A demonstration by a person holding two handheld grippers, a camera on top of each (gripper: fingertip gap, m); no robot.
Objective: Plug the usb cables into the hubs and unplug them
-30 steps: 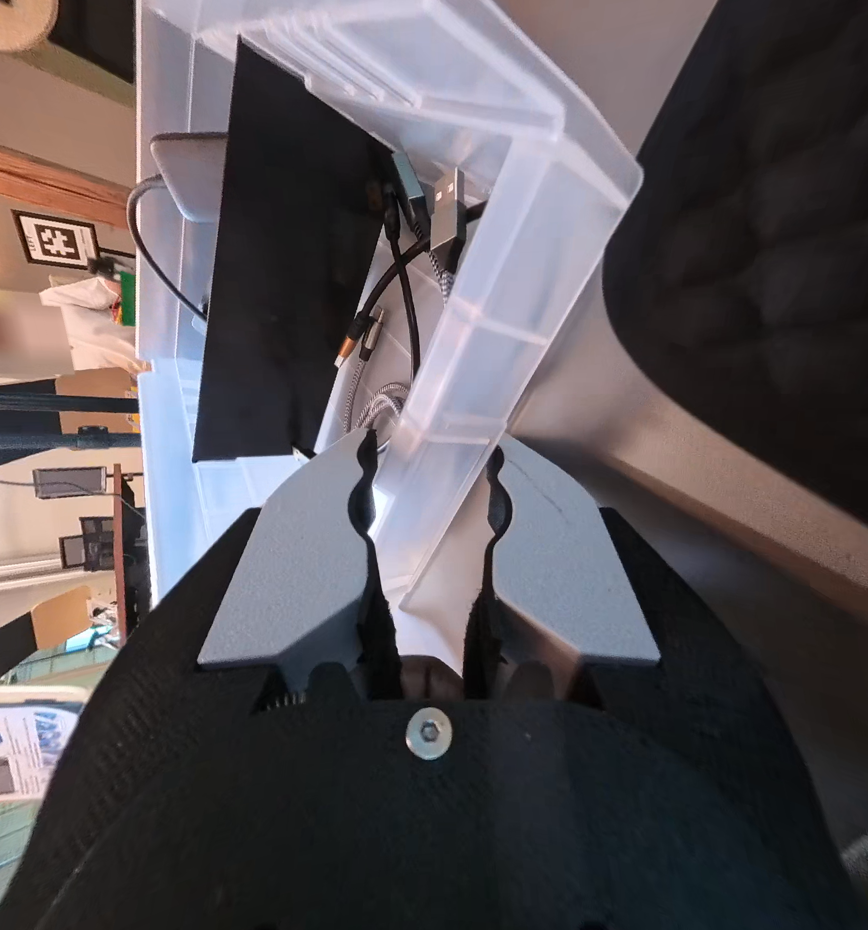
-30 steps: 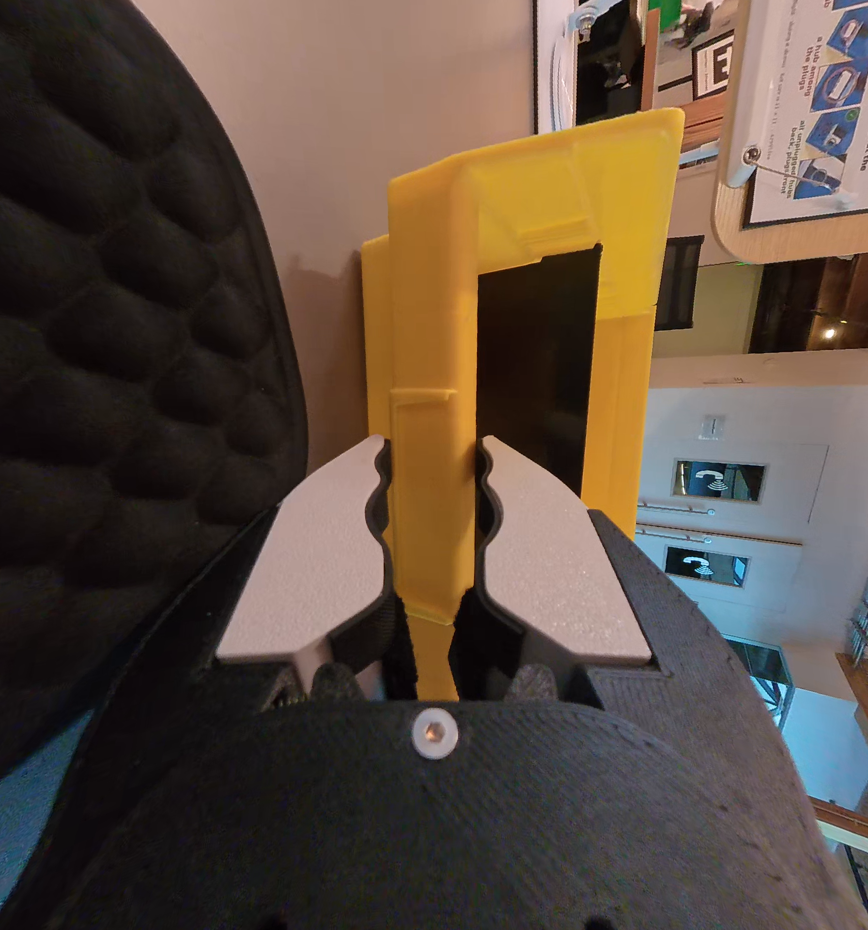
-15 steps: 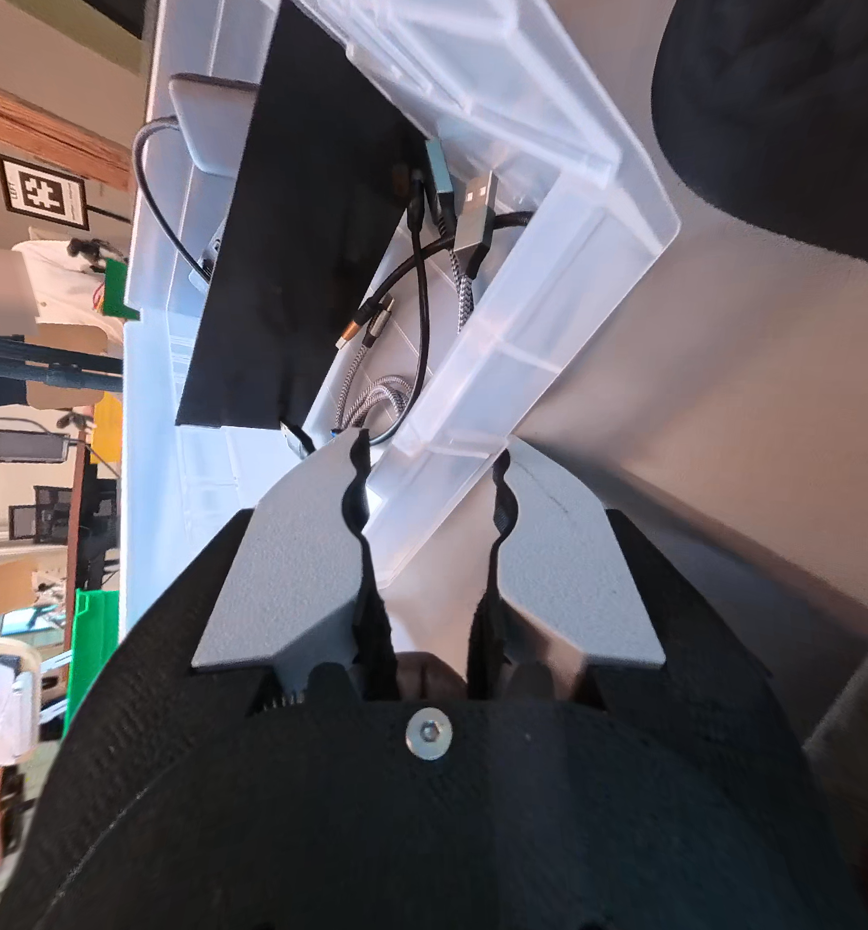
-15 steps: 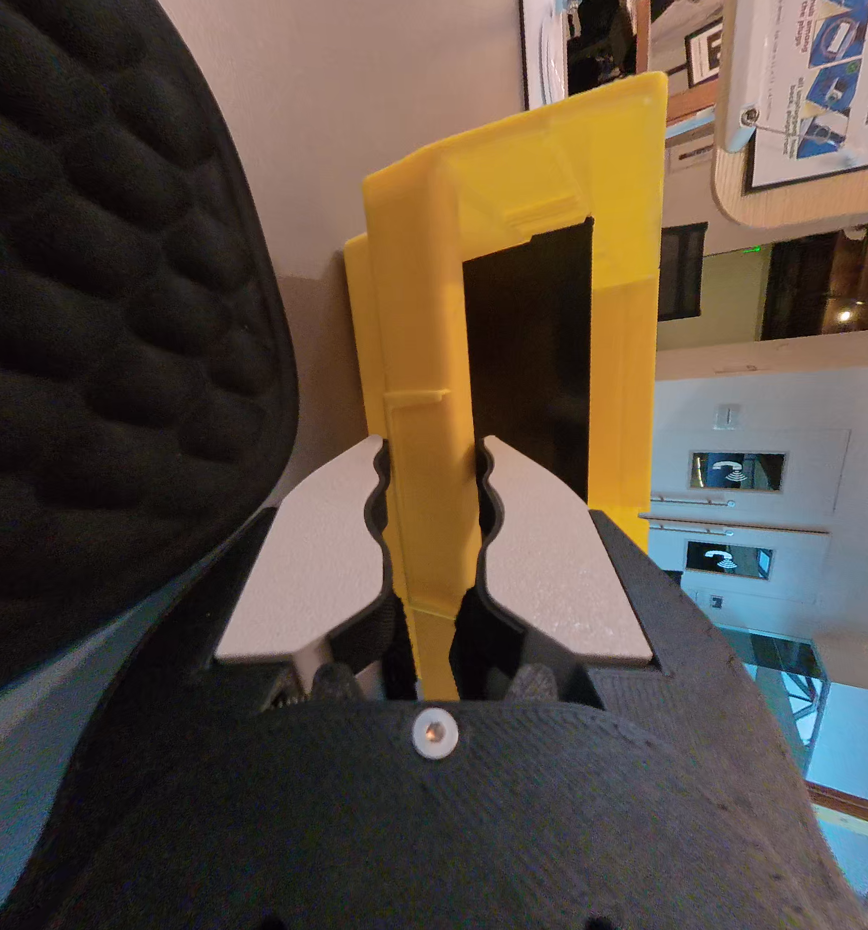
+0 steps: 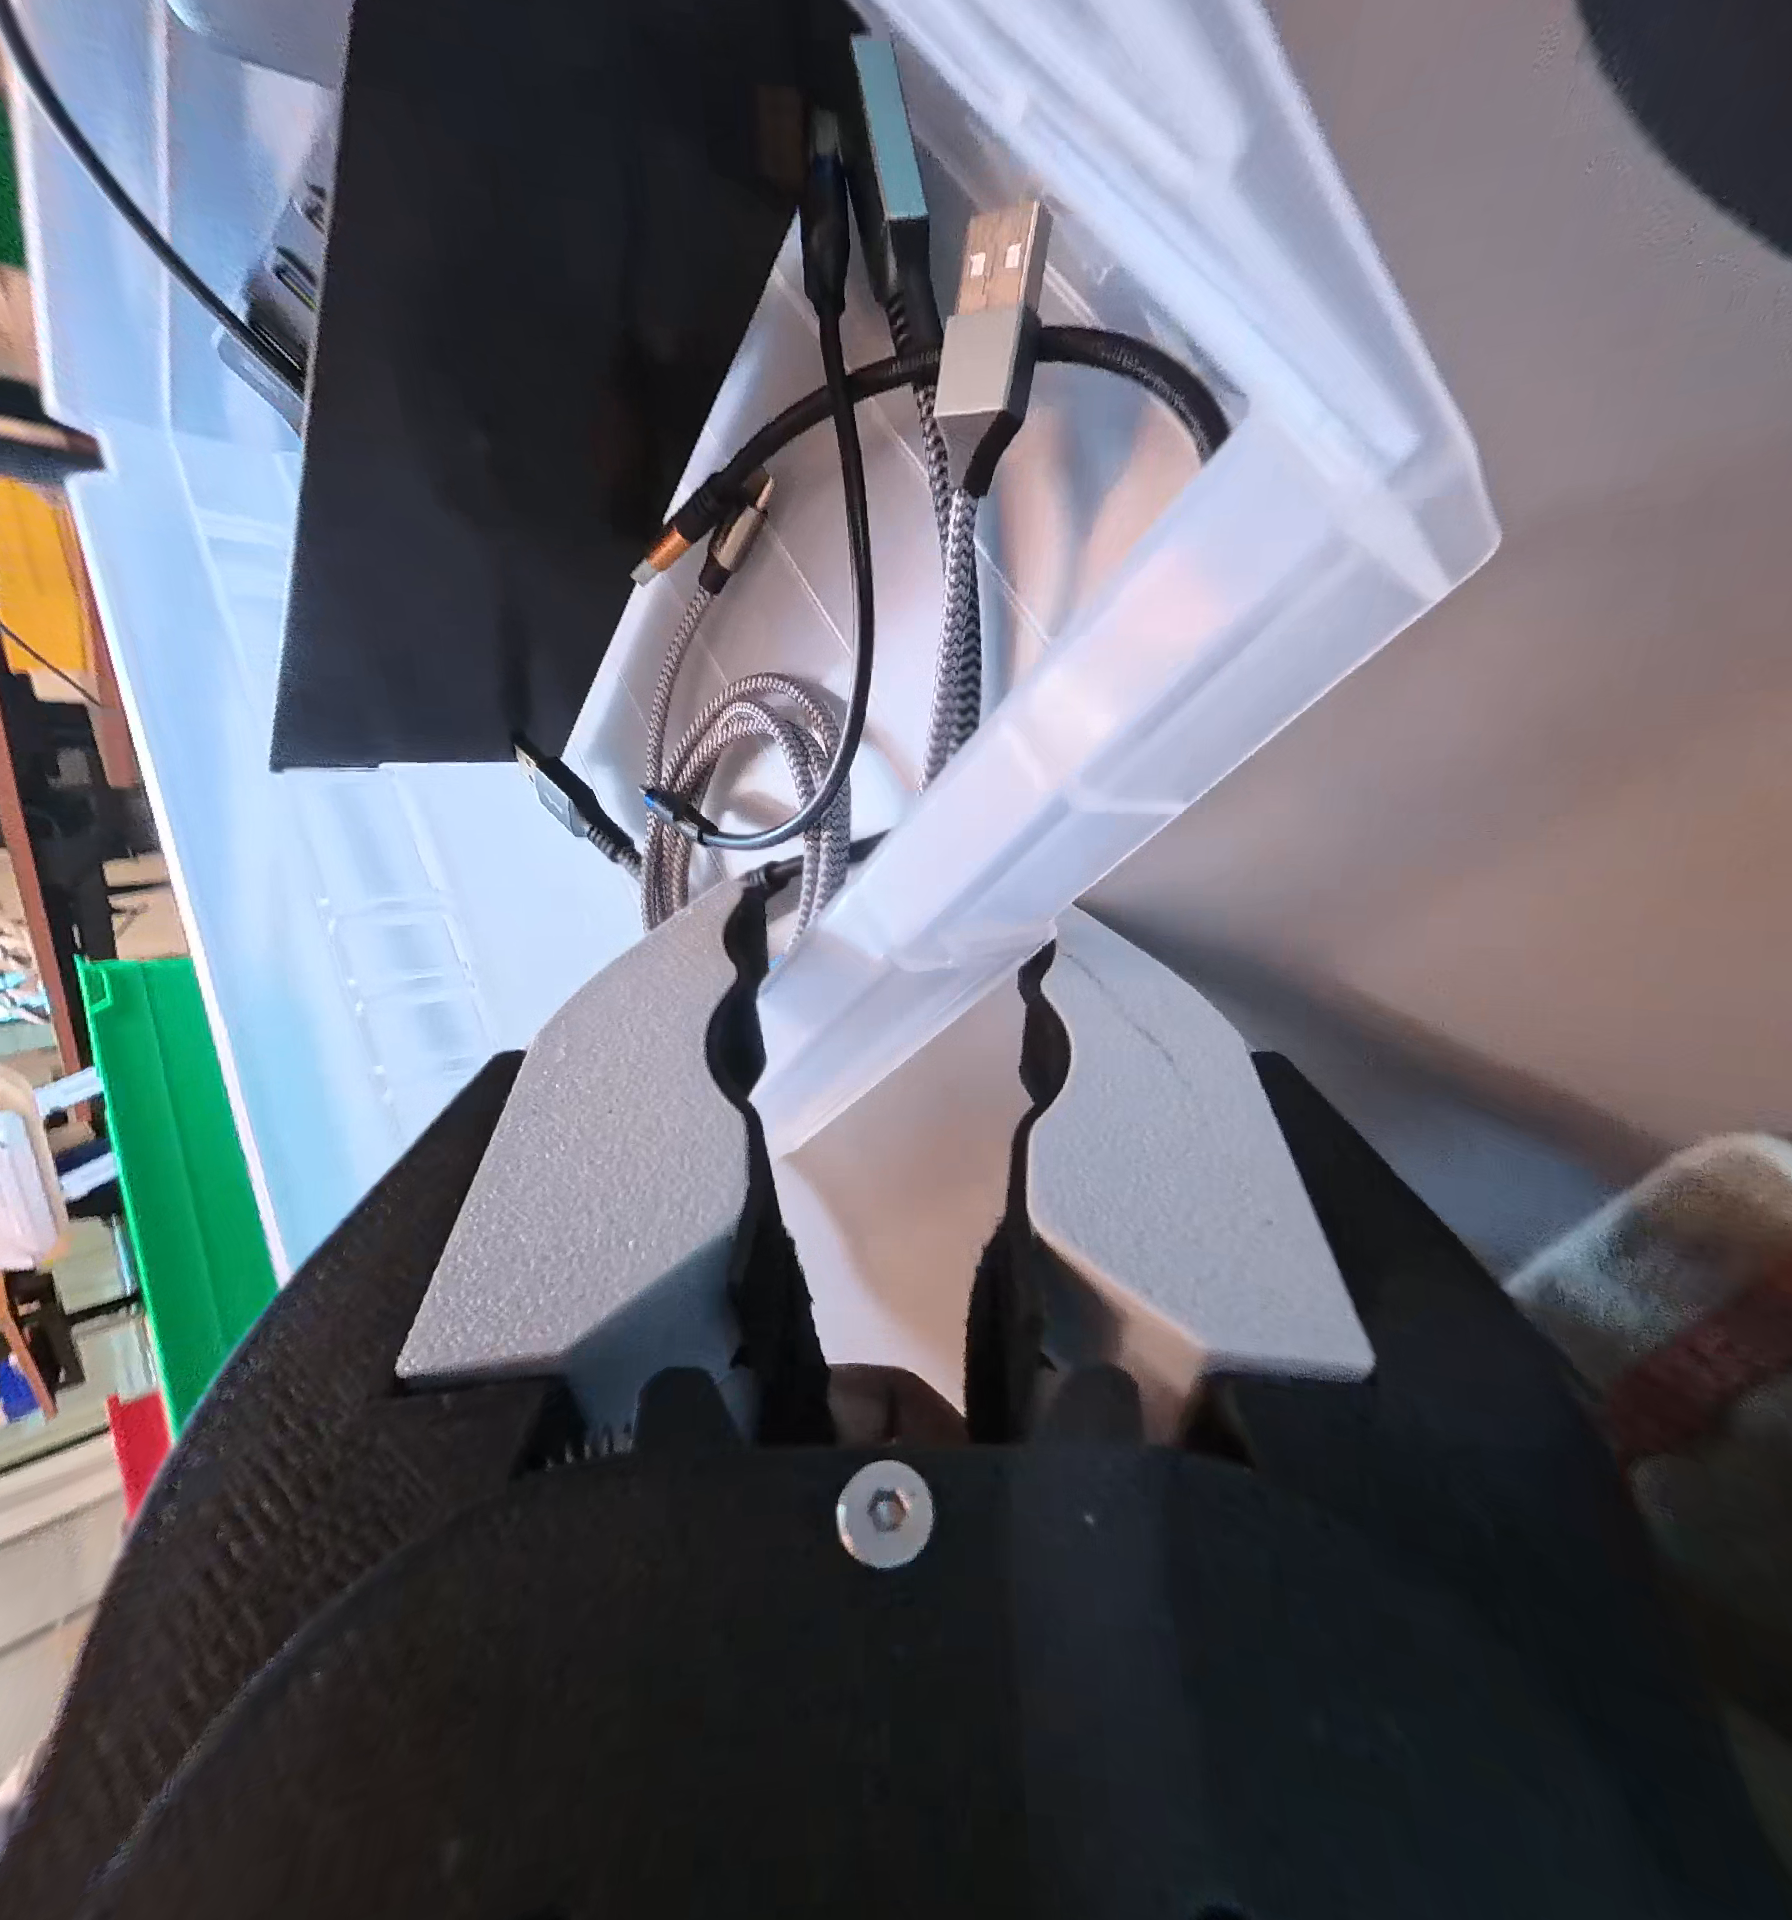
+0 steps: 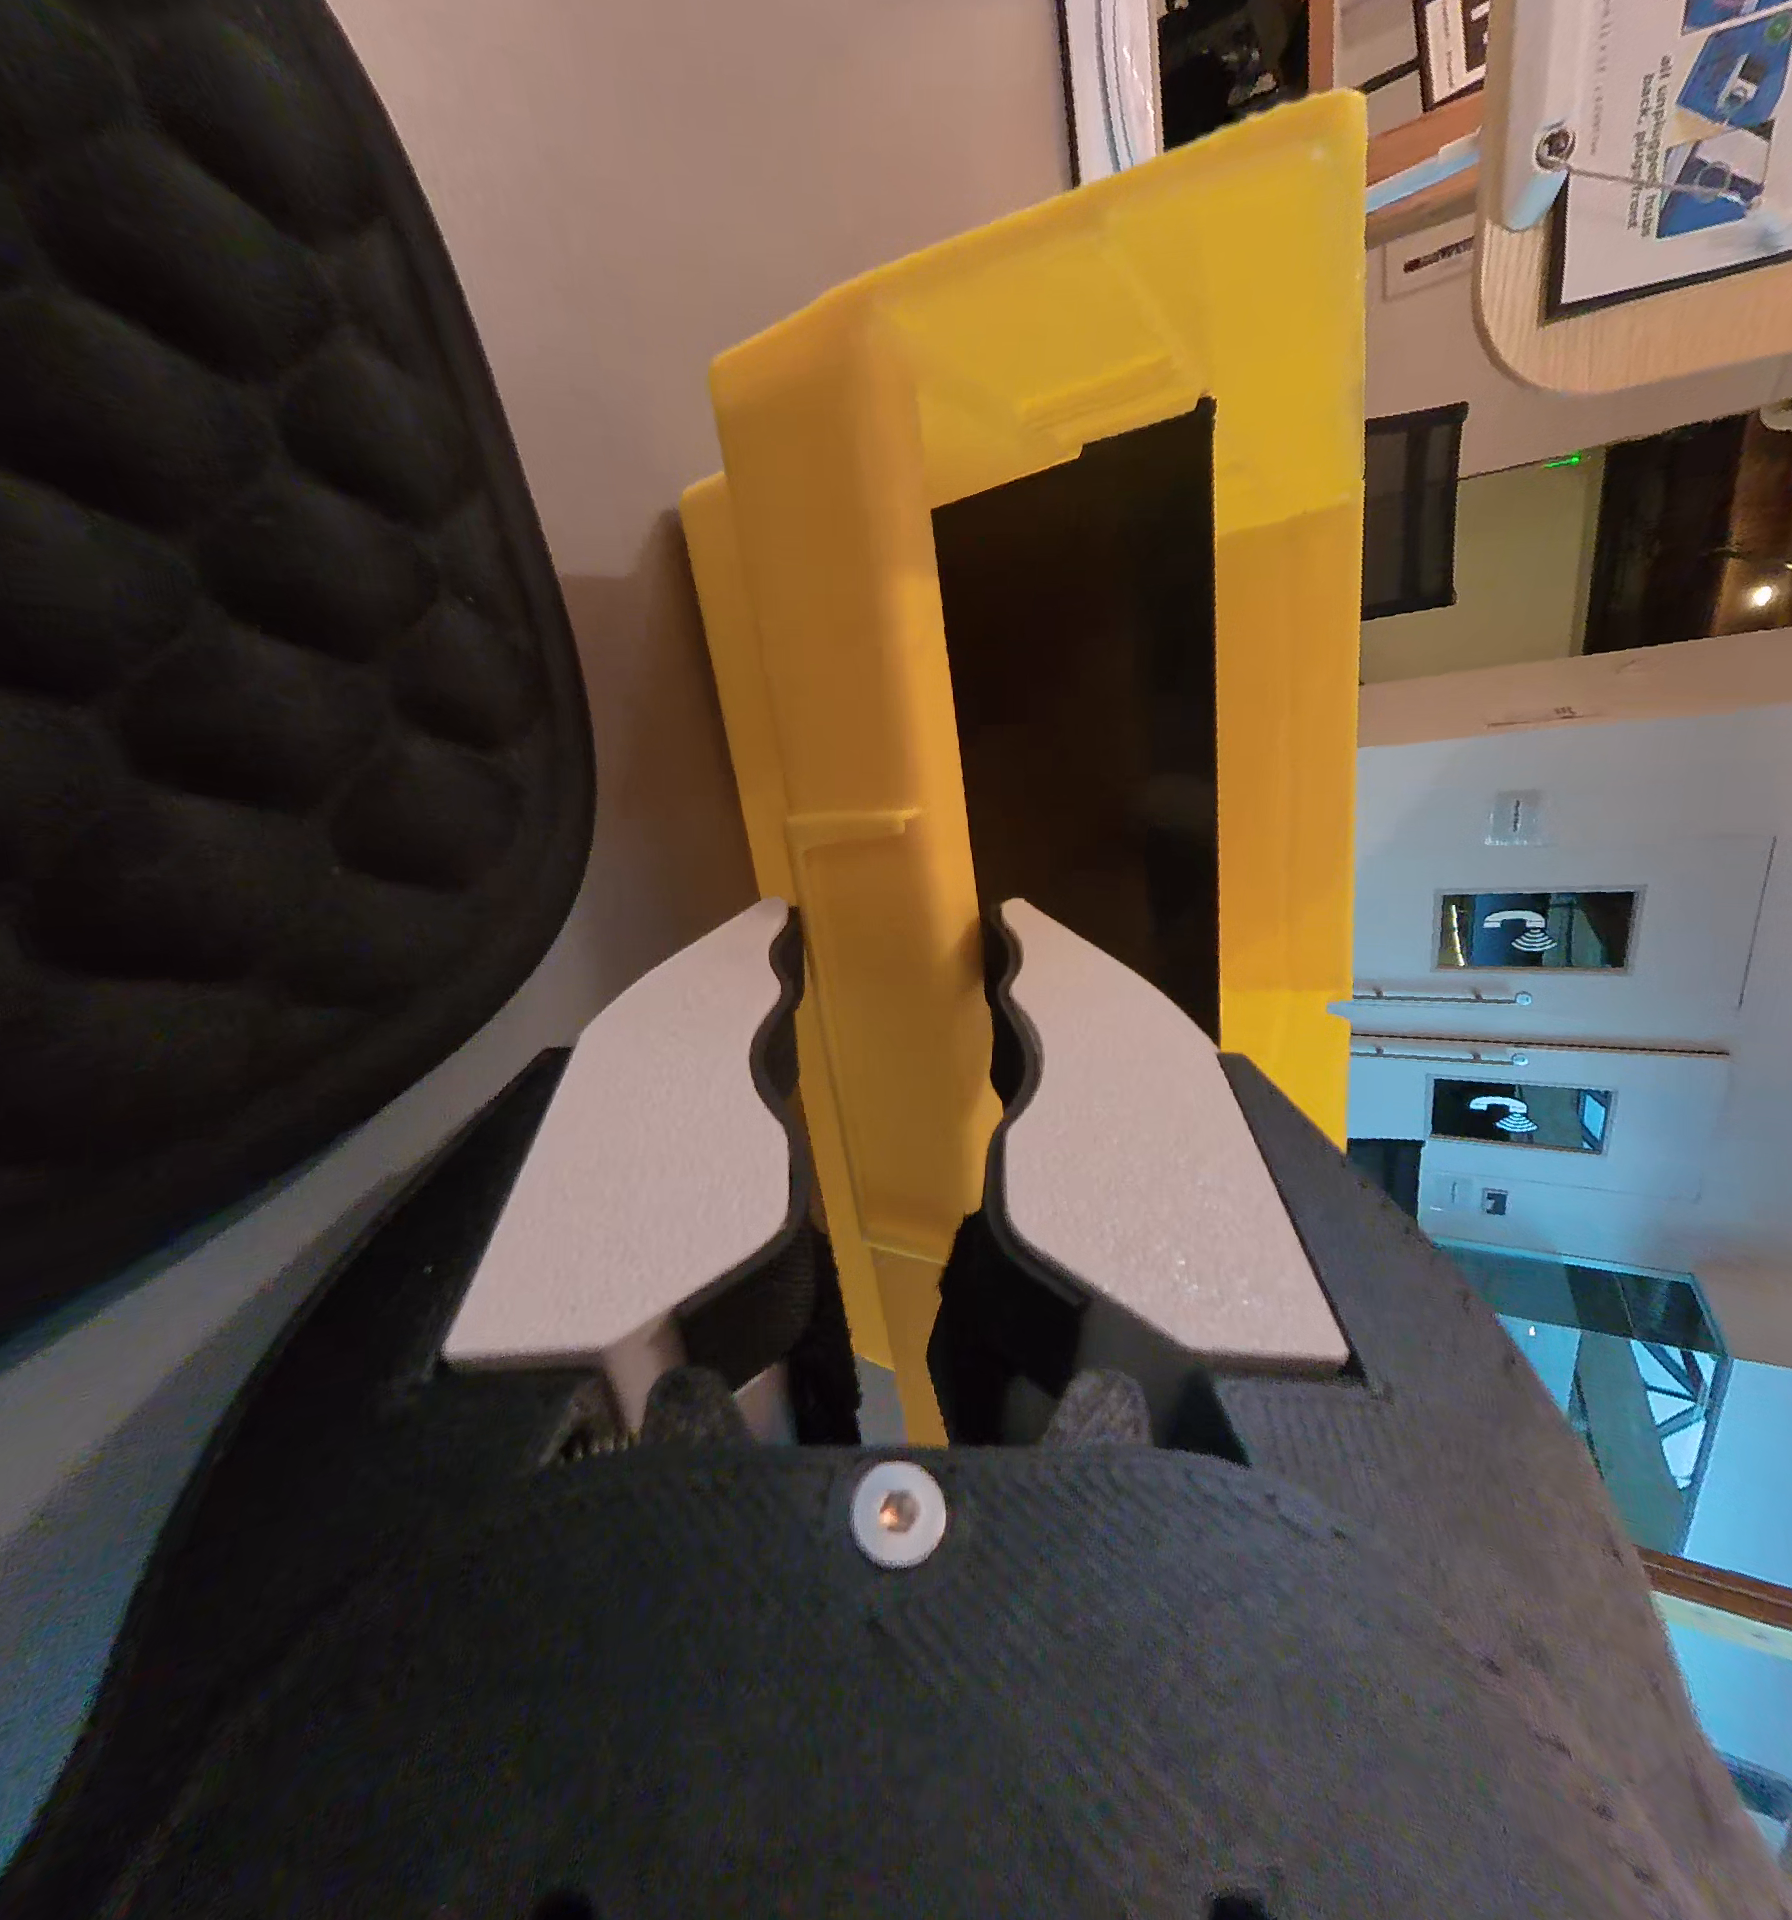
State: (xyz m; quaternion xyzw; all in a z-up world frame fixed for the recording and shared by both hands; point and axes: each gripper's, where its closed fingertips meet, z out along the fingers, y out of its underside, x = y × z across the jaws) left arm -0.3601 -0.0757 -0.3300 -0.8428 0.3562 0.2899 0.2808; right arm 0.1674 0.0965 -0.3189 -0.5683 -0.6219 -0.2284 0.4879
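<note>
My left gripper (image 5: 892, 920) is shut on the rim corner of a clear plastic bin (image 5: 1235, 582), which is tilted in the view. Inside it lie several USB cables: a silver USB-A plug (image 5: 996, 301), a coiled braided cable (image 5: 757, 748) and a thin black cable (image 5: 856, 499). A black panel (image 5: 518, 416) stands in the bin. A grey hub (image 5: 279, 301) shows blurred behind it. My right gripper (image 6: 892, 914) is shut on the side wall of a yellow bin (image 6: 1276, 416), which has a black panel (image 6: 1079, 727) in it. No cable shows in the yellow bin.
A black quilted pad (image 6: 196, 623) fills the left of the right wrist view, on a beige tabletop (image 6: 715, 208). A green bin (image 5: 175, 1195) stands at the left of the left wrist view. Patterned fabric (image 5: 1702, 1351) is at the lower right. A wooden sign board (image 6: 1650, 208) stands behind.
The clear bin has swung and come closer in the left wrist view, and the black pad has slid off to the upper right. The yellow bin has tilted slightly; both grips are unchanged.
</note>
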